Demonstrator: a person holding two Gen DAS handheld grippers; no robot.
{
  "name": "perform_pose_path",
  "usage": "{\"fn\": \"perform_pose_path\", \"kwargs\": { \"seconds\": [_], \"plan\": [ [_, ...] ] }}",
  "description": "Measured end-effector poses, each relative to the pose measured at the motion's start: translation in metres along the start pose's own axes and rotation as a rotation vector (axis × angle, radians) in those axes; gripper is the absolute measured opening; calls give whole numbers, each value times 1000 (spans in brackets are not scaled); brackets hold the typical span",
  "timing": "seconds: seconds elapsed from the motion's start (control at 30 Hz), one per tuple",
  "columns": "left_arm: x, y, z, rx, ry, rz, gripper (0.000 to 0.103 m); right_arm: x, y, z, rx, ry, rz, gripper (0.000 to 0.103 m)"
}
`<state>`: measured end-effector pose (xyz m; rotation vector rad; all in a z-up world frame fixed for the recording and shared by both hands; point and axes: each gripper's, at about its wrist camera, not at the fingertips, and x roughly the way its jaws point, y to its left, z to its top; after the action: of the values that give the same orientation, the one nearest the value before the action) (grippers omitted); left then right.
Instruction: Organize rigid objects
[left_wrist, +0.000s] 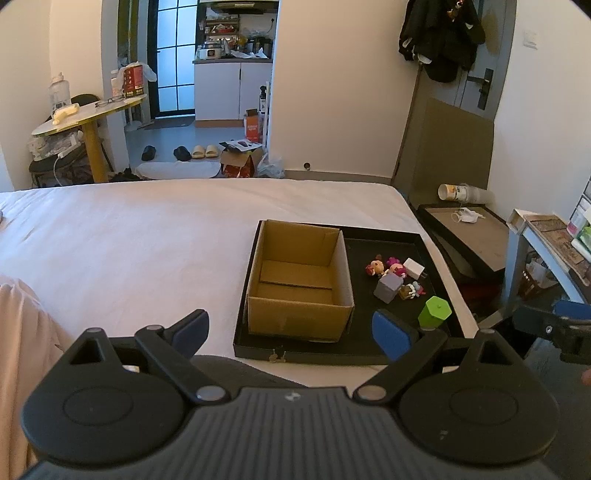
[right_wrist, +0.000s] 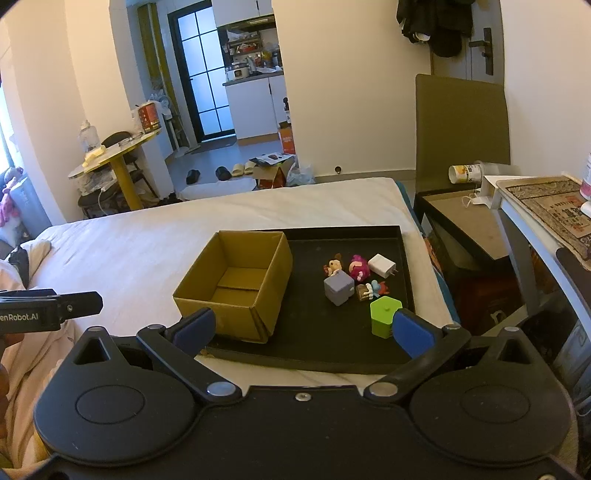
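Observation:
An empty cardboard box (left_wrist: 299, 280) (right_wrist: 236, 282) stands at the left end of a black tray (left_wrist: 332, 352) (right_wrist: 314, 354) on the white bed. To the box's right lie a green hexagonal block (left_wrist: 435, 312) (right_wrist: 384, 315), a grey cube (left_wrist: 388, 288) (right_wrist: 338, 290), a white charger plug (left_wrist: 415, 267) (right_wrist: 382, 265) and several small toy figures (left_wrist: 376, 267) (right_wrist: 358, 266). My left gripper (left_wrist: 291, 332) hangs open just short of the tray's near edge. My right gripper (right_wrist: 303, 328) is open too, its right pad (right_wrist: 412, 332) close beside the green block. Both hold nothing.
White sheet (left_wrist: 129, 251) stretches left of the tray. Right of the bed sit a dark low table (right_wrist: 465, 236) with a tipped cup (right_wrist: 467, 172) and a white desk (right_wrist: 539, 218). A round yellow table (left_wrist: 85, 118) stands across the room.

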<state>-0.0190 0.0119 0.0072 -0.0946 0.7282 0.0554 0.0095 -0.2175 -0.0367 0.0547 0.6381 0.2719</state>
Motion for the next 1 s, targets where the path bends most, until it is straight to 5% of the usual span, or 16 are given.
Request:
{"fn": "perform_pose_path", "kwargs": {
  "seconds": [1.0],
  "plan": [
    [26,7,1,1,37,12,94,23,-7,-3,45,30,-15,103]
  ]
}}
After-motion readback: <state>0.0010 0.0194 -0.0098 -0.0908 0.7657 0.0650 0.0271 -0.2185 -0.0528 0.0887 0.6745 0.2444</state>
